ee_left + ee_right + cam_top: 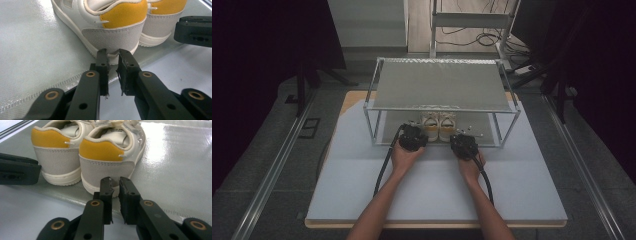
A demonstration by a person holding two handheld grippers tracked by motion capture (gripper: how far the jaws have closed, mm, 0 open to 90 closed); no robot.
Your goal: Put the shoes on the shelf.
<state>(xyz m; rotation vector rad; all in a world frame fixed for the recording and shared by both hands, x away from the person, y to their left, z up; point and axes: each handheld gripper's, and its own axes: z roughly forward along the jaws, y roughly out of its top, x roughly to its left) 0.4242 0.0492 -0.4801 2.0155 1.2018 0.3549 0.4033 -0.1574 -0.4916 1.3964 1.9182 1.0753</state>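
A pair of white sneakers with yellow heel tabs and grey suede heels stands on the lower shelf of a metal rack (pixel 512 111), heels toward me. My left gripper (pixel 113 53) (pixel 422 134) sits at the heel sole of the left sneaker (pixel 115 37) (pixel 431 125). Its jaws stand a narrow gap apart with nothing between them. Likewise, my right gripper (pixel 116 181) (pixel 458 137) is at the heel of the right sneaker (pixel 107 167) (pixel 447 125), slightly open and empty. Each gripper view catches a jaw of the other gripper at its edge.
The rack's upper shelf (pixel 439 85) overhangs the sneakers. Its thin posts (pixel 371 125) stand at the corners. The rack rests on a white board (pixel 437 190) on the table. The lower shelf has a shiny silver liner (pixel 175 157) with free room beside the shoes.
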